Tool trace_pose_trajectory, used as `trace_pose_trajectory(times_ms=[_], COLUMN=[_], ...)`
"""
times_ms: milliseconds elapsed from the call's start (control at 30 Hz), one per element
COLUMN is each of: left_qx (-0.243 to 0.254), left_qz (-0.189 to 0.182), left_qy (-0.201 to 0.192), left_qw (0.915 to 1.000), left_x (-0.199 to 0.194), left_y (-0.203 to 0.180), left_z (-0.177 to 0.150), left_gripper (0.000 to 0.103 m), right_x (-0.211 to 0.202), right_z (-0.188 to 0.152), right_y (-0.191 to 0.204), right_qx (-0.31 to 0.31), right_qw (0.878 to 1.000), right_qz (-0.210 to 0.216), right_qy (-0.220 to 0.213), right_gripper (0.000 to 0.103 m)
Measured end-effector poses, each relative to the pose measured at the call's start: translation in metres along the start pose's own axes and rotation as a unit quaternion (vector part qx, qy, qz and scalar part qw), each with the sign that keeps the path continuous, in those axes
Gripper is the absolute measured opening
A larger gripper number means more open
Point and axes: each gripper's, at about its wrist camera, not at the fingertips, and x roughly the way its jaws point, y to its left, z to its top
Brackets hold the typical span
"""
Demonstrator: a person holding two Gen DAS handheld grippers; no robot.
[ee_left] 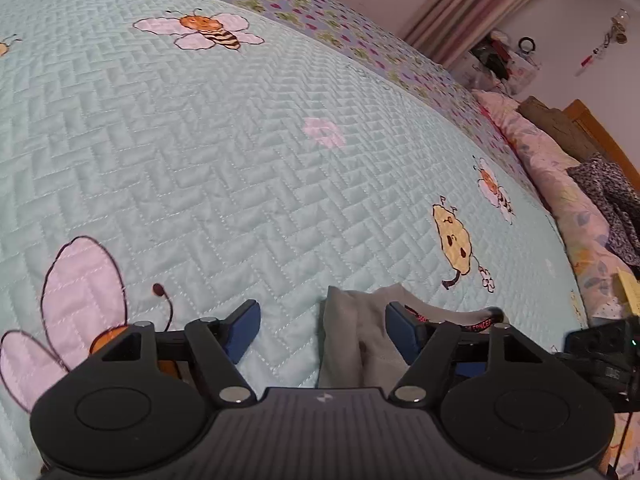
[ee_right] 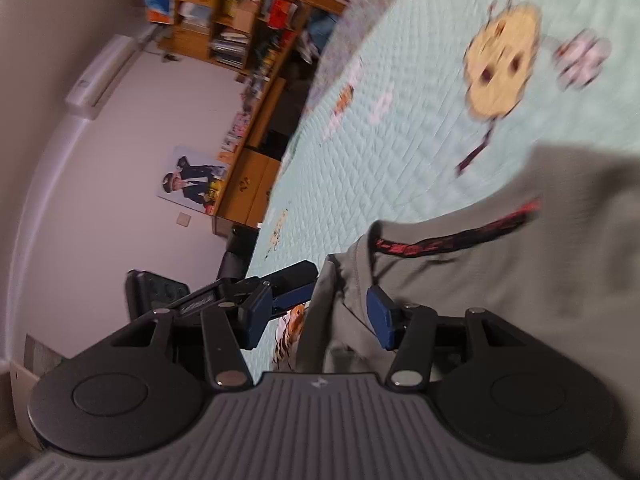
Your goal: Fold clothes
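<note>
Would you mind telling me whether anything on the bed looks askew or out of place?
Only the grey cotton garment with the black-and-red lettered band: it lies bunched and creased on the mint quilted bedspread rather than flat. It sits between the open left tongs. Nothing looks spilled or damaged.

Each hand-held gripper [ee_left: 322,330] is black with blue pads [ee_left: 242,330], silver screws and a ribbed grey body.

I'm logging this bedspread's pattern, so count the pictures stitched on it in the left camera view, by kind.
Bees: 4 (top bee, right bee, large near bee, cut-off bee at the left edge)
Flowers: 2 (pink flower, small flower)
Yellow hive figure: 1
Total: 7
</note>
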Motion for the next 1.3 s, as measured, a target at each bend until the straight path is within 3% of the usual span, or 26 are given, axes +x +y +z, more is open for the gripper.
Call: trace_pose_trajectory(times_ms=[67, 267, 433, 533, 600, 700, 767, 900, 1033, 1167, 1233, 1300], left_qx=[-0.002, -0.026, -0.065, -0.07, -0.054, -0.054, -0.057, -0.05, -0.031, -0.063, -0.08, -0.086], left_qz=[-0.007, -0.039, -0.064, -0.071, -0.066, -0.062, -0.05, -0.024, -0.019, -0.012, -0.019, -0.024], left_qy=[0.004, 0.01, 0.012, 0.014, 0.015, 0.012, 0.01, 0.006, -0.003, -0.015, -0.014, -0.015], left_qw=[1.0, 0.9989, 0.9957, 0.9949, 0.9963, 0.9965, 0.997, 0.9985, 0.9993, 0.9978, 0.9965, 0.9959], left_x=[0.002, 0.007, 0.008, 0.008, 0.007, 0.006, 0.006, 0.002, -0.015, -0.031, -0.035, -0.04], left_y=[0.002, 0.011, 0.023, 0.026, 0.021, 0.019, 0.019, 0.014, 0.004, 0.013, 0.019, 0.019], left_z=[0.002, 0.003, 0.004, 0.005, 0.003, 0.002, 0.002, 0.002, -0.003, -0.01, -0.016, -0.024], left_gripper=[0.062, 0.057, 0.058, 0.058, 0.058, 0.06, 0.059, 0.06, 0.067, 0.07, 0.07, 0.07], right_x=[0.017, 0.037, 0.036, 0.036, 0.036, 0.035, 0.035, 0.03, 0.035, 0.019, 0.008, 0.008], right_z=[0.001, 0.008, 0.006, 0.005, 0.005, 0.003, 0.001, 0.001, 0.001, 0.004, 0.006, 0.004], right_y=[0.006, 0.013, 0.001, 0.002, 0.004, 0.007, 0.01, 0.018, 0.018, 0.024, 0.033, 0.039], right_qx=[0.003, -0.028, -0.052, -0.081, -0.094, -0.115, -0.127, -0.165, -0.185, -0.173, -0.173, -0.172], right_qw=[0.999, 0.997, 0.998, 0.996, 0.995, 0.992, 0.989, 0.979, 0.973, 0.976, 0.98, 0.984], right_qz=[-0.045, -0.064, -0.029, -0.037, -0.04, -0.056, -0.073, -0.116, -0.135, -0.125, -0.091, -0.049], right_qy=[-0.004, -0.009, -0.004, 0.006, 0.014, 0.017, 0.01, -0.017, -0.013, -0.048, -0.048, -0.016], right_gripper=[0.054, 0.054, 0.051, 0.037, 0.02, 0.005, 0.001, 0.001, 0.001, 0.007, 0.01, 0.031])
